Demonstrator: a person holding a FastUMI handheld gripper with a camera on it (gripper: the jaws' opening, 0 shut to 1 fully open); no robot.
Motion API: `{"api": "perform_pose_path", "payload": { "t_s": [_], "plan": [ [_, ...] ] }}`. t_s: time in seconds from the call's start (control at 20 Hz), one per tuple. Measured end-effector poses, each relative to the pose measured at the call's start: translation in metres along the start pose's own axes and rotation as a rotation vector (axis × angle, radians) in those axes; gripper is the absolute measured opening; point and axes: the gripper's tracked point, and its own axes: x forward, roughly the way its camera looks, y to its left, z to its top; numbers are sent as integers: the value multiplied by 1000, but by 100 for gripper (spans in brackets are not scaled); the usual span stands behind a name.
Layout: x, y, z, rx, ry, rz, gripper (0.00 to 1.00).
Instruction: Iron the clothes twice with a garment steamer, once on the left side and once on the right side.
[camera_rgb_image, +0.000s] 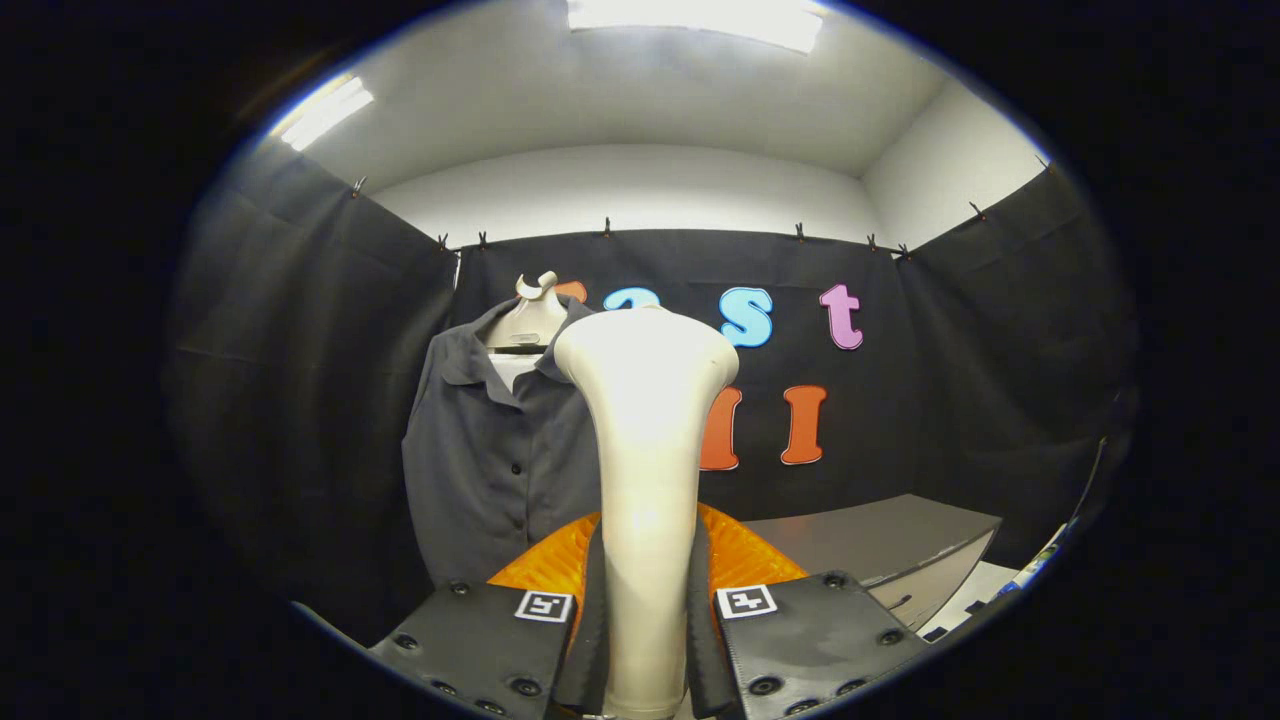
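My gripper (646, 610) is shut on the cream garment steamer (648, 420), whose handle stands upright between the two fingers. Its wide head rises above them. Beyond the steamer, a little to its left, a dark grey buttoned shirt (495, 450) hangs on a pale hanger (527, 318) against the black booth wall. The steamer's head hides the shirt's right side. The head stands apart from the cloth, still some way in front of it.
A grey table top (890, 545) lies to the right beyond the fingers, with its front edge curving towards me. Black cloth walls close the booth on the left, back and right. A thin cable (1085, 490) runs down at the far right.
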Motion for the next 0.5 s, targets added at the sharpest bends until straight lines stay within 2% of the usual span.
{"api": "perform_pose_path", "payload": {
  "t_s": [0.25, 0.5],
  "plan": [
    [50, 39, -21, 5, 37, -8, 39],
    [100, 55, -36, -18, 60, -41, 38]
  ]
}}
